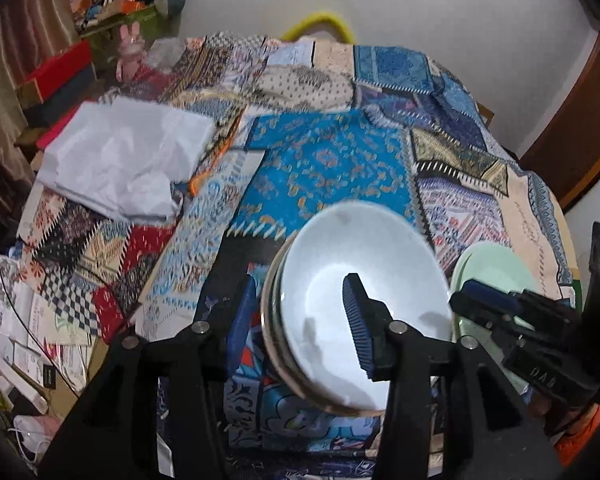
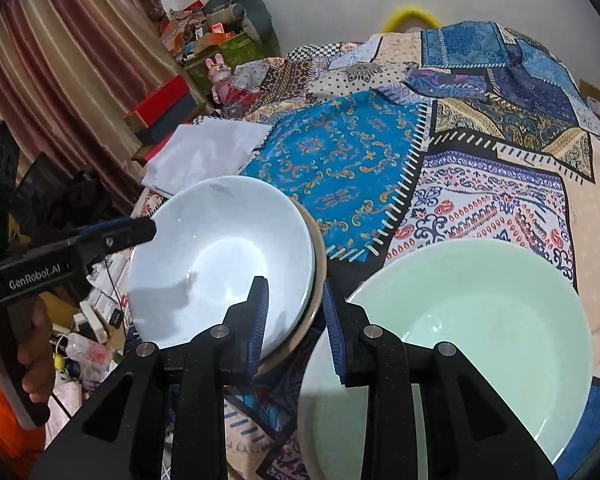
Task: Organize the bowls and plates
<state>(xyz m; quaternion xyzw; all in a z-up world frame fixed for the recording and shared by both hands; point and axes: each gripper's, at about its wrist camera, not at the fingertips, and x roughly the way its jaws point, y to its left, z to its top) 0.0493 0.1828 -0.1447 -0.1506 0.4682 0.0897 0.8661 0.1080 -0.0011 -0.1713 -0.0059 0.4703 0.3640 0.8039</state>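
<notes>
Evidently, the right gripper [image 2: 294, 316] is clamped on the stacked white bowl's [image 2: 220, 256] rim to steady it, while the left gripper [image 1: 300, 320] straddles the opposite rim, loosened; the green plate [image 2: 480, 320] is left beside, on the patchwork cloth [image 2: 480, 184].

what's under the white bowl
The white bowl sits nested on a stack: more rims, one tan, show at its edge. How many dishes lie beneath is hidden, and so is the cloth below them.
</notes>
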